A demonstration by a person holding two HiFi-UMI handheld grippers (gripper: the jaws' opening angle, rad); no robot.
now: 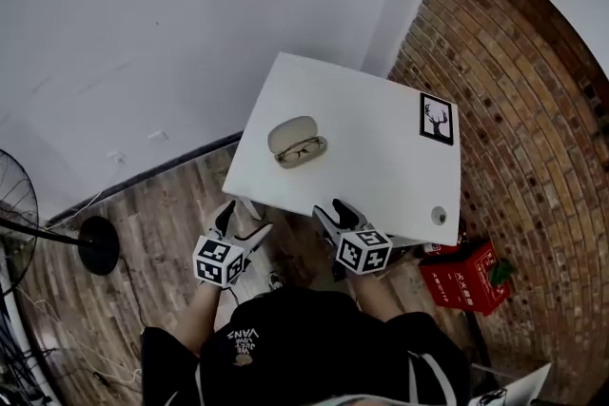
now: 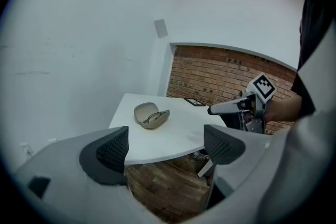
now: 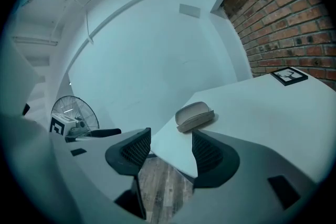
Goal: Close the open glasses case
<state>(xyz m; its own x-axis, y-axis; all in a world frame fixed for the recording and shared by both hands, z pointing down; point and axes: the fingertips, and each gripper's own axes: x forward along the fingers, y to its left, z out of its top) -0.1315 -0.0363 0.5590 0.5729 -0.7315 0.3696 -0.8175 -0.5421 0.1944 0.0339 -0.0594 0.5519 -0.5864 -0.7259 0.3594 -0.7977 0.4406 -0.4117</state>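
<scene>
A standing fan (image 1: 17,204) is at the far left, on the wooden floor. The left hand-held gripper (image 1: 241,223) hangs off the near edge of the white surface (image 1: 381,162), jaws apart with nothing between them. Further in, towards the surface's left side, lies the glasses case (image 1: 297,141), lid raised and glasses (image 1: 302,149) inside. The right hand-held gripper (image 1: 331,210) hovers at the near edge, its jaws also spread and empty. A framed picture (image 1: 437,119) lies at the far right corner, and what may be a small round knob (image 1: 439,215) lies near the front right.
</scene>
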